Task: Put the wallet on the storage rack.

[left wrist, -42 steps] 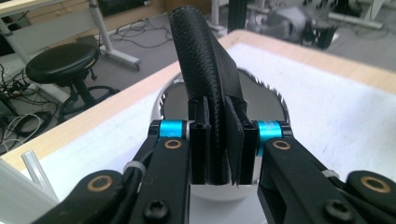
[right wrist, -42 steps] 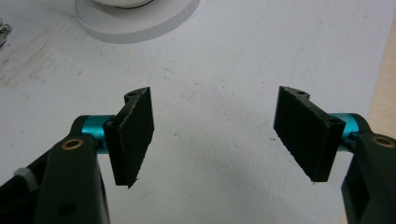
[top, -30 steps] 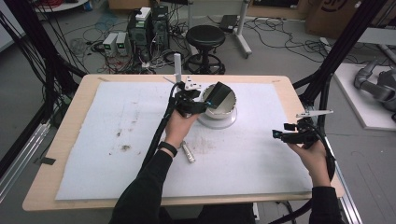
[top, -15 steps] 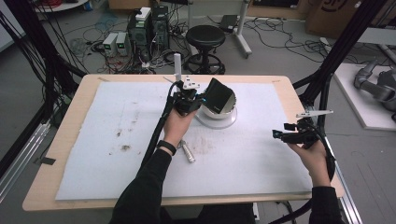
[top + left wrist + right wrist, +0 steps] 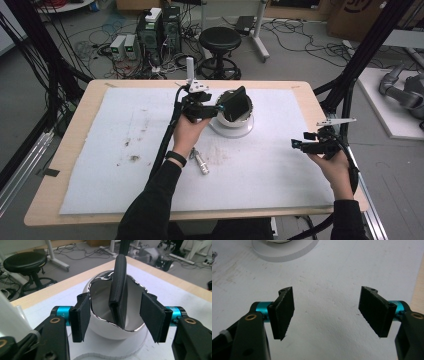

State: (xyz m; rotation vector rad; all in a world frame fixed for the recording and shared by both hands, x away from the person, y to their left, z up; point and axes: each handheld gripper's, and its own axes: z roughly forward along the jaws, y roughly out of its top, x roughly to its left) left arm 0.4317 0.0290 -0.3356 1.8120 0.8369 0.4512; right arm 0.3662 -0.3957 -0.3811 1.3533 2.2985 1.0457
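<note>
A white bowl (image 5: 226, 121) (image 5: 100, 305) with a shiny rim sits on a white round base (image 5: 227, 133) at the far middle of the table. A flat black case (image 5: 235, 105) (image 5: 119, 290) stands on edge inside it, leaning on the rim. My left gripper (image 5: 214, 108) (image 5: 117, 315) is level at the bowl's left side. Its jaws have just been opening and now stand open on either side of the case, with the pads (image 5: 81, 315) clear of it. My right gripper (image 5: 298, 145) (image 5: 327, 312) hovers open over the mat at the right, with nothing between its jaws.
A white mat (image 5: 125, 165) with brown stains (image 5: 132, 157) covers the wooden table (image 5: 75, 122). A small metal piece (image 5: 200, 161) lies in front of the left hand. The base's edge (image 5: 284, 252) lies ahead of the right gripper. A black stool (image 5: 220, 37) stands behind the table.
The black case went from lying tilted over the bowl to standing on edge in it. The left gripper's jaws, closed on the case half a second ago, now stand apart. The right hand kept still.
</note>
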